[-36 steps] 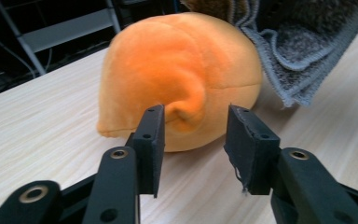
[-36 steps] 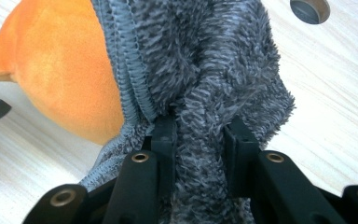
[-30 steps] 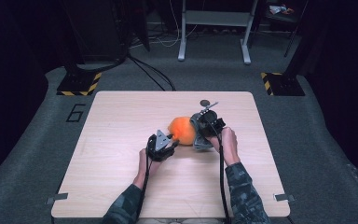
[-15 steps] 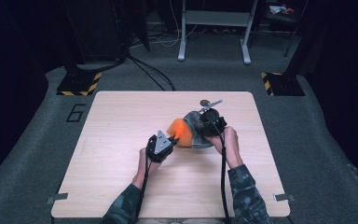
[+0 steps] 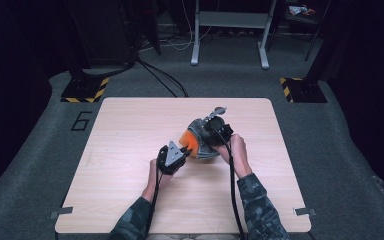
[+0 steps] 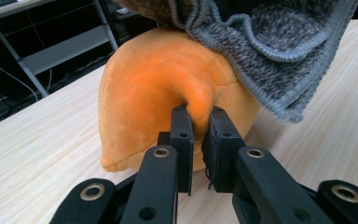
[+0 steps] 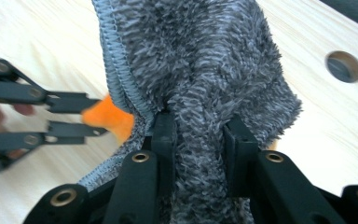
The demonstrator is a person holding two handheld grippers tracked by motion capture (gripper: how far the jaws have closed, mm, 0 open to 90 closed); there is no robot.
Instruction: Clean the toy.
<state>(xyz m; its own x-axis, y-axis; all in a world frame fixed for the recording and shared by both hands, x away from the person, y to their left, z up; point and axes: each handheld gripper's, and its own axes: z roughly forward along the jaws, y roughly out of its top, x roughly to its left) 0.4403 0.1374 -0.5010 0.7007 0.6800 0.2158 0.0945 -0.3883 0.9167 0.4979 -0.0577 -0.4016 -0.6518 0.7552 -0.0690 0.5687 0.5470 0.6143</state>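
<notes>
Pulling the grey cloth off the orange plush at mid-counter: left claw stays clenched on a plush fold while right claw, pinching cloth, lifts gently away.

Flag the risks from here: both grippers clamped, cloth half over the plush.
1. The left gripper pinches only a small fold of the orange plush; it may slip free under pull.
2. The right gripper clamps a thick bunch of the grey cloth; pulling could drag the plush across the table instead of uncovering it.
</notes>
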